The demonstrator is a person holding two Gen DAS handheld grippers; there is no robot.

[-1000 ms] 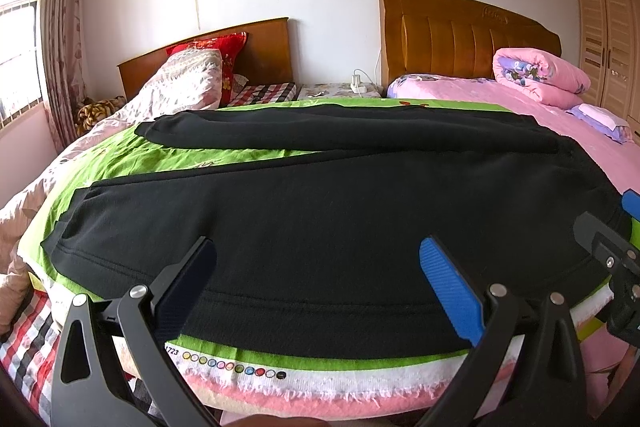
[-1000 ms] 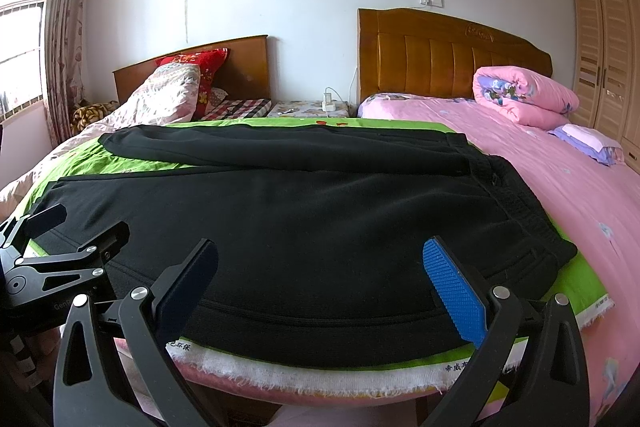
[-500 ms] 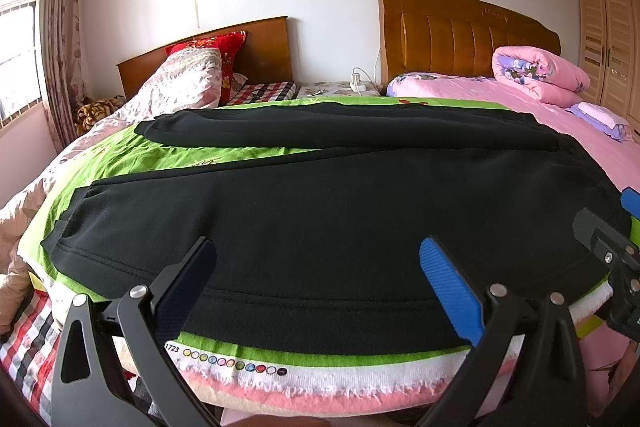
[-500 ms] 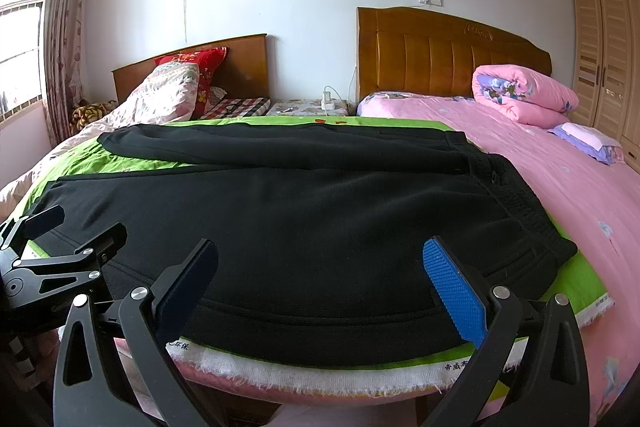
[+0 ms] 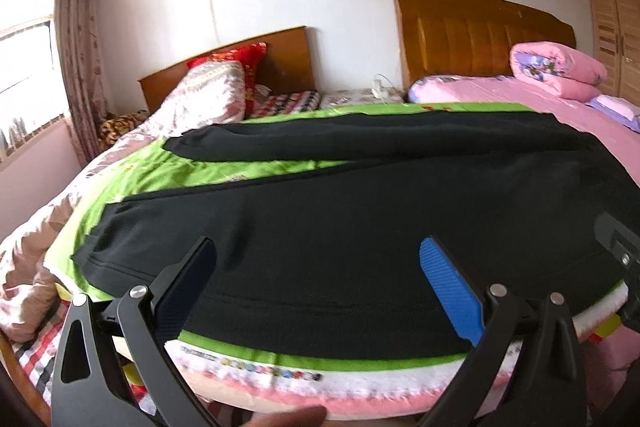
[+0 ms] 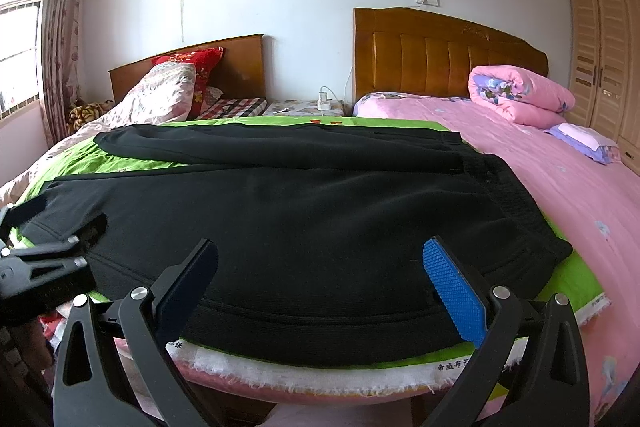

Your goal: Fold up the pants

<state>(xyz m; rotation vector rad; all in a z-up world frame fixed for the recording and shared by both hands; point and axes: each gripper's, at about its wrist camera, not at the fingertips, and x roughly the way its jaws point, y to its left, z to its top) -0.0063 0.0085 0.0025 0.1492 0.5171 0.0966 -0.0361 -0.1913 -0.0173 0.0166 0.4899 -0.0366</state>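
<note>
Black pants (image 5: pixel 360 203) lie flat on a green cloth (image 5: pixel 188 171) over the bed, legs spread apart and pointing left, waistband (image 6: pixel 516 195) to the right. My left gripper (image 5: pixel 316 259) hovers open just above the near leg at the bed's front edge, nothing between its fingers. My right gripper (image 6: pixel 320 259) is likewise open over the near hip area, holding nothing. The right gripper's body (image 5: pixel 620 247) shows at the right edge of the left wrist view; the left gripper's body (image 6: pixel 44 251) shows at the left of the right wrist view.
A pink bedspread (image 6: pixel 560 187) extends right with a rolled pink quilt (image 6: pixel 520 95) and small pillow (image 6: pixel 584 139). A second bed with a floral quilt (image 5: pixel 208 95) and red pillow (image 5: pixel 236 55) is at the back left. A wardrobe (image 6: pixel 604 59) stands far right.
The left wrist view has shifted and tilted slightly, with motion blur; the pants appear a bit farther right in it. The right gripper has hardly moved. Both stay open.
</note>
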